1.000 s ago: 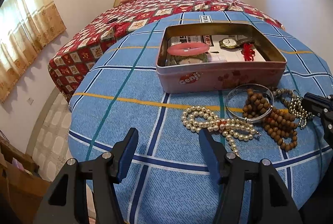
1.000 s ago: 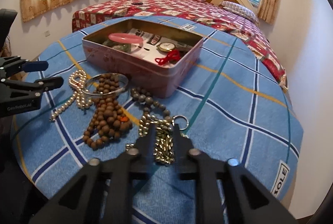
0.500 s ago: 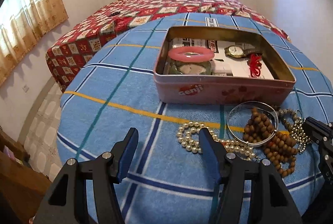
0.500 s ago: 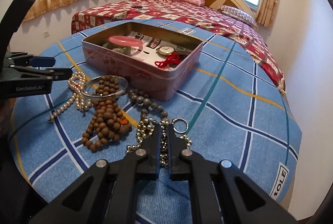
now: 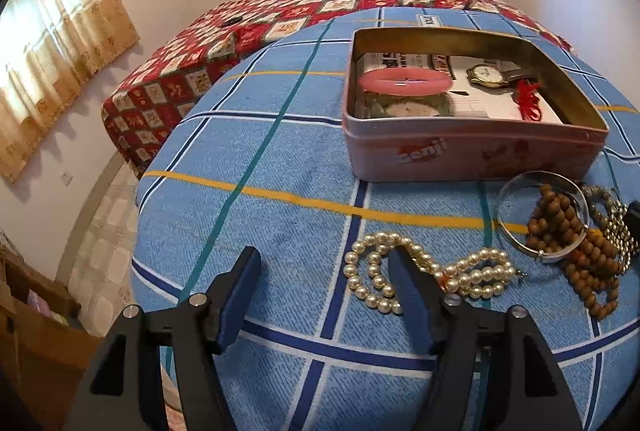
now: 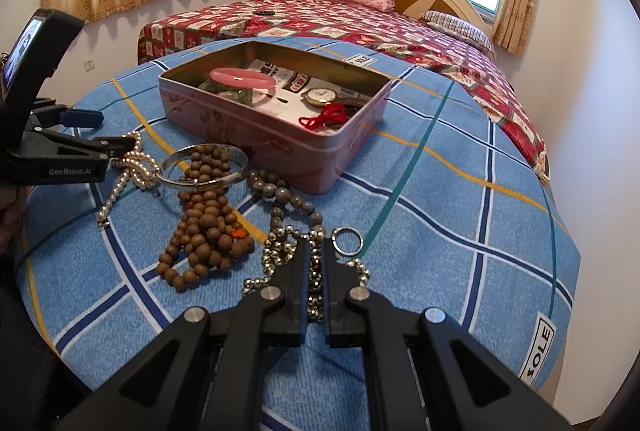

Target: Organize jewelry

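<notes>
So that it can be lifted into the pink tin (image 6: pixel 276 147), the shiny bead chain (image 6: pixel 316 271) near the table's front edge is pinched by the right gripper (image 6: pixel 316 263). The left gripper (image 5: pixel 324 267) is held wide open over the pearl necklace (image 5: pixel 424 275) by the same edge, ready for it.

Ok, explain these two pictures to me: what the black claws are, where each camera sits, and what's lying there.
No robot here: a person holds a two-finger gripper in each hand, with a fisheye camera on each looking along its fingers. The left gripper is open, one finger in the pearl necklace. The right gripper is shut on the metal bead chain. On the blue plaid cloth also lie wooden prayer beads and a silver bangle. The pink tin holds a pink bangle, wristwatch and red cord.
</notes>
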`<state>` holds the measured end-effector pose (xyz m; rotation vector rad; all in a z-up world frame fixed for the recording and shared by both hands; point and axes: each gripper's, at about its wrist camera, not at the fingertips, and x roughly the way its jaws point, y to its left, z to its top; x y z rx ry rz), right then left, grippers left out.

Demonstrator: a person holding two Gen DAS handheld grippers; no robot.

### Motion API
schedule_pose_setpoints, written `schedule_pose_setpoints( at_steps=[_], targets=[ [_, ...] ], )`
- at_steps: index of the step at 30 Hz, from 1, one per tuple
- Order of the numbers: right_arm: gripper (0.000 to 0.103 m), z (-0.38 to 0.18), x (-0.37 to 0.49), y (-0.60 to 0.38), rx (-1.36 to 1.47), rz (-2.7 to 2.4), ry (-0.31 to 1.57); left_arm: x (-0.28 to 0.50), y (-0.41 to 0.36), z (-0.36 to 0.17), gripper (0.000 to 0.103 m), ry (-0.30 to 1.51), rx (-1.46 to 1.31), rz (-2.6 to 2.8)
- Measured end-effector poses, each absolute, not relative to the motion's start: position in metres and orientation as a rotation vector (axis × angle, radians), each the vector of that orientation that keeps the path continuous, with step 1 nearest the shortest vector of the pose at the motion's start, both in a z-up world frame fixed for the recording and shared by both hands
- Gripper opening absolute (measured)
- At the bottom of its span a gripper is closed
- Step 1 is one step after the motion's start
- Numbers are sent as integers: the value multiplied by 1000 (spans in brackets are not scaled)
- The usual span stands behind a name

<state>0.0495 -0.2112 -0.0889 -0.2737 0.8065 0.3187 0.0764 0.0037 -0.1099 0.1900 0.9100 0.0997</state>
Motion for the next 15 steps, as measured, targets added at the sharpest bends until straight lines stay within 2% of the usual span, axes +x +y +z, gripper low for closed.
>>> schedule_pose_setpoints(
  at_steps=[2,4,7,9,10,15],
  targets=[
    [6,-88,49,-211,-271,320,801,75,-2,-110,30,914,187,42],
    [6,-86,48,-213,-268,316,789,73,-9,-110,14,917,210,13],
    [6,-84,48,-216,-255,316,782,72,-12,-108,13,913,208,-22],
    [5,-82,49,-217,-250,317,779,72,-12,-104,2,904,201,-36],
    [5,-81,49,-217,-247,317,777,72,-12,-100,0,901,196,-47],
    [5,-74,47,-216,-242,325,754,69,-15,-92,0,884,199,-59]
  ],
)
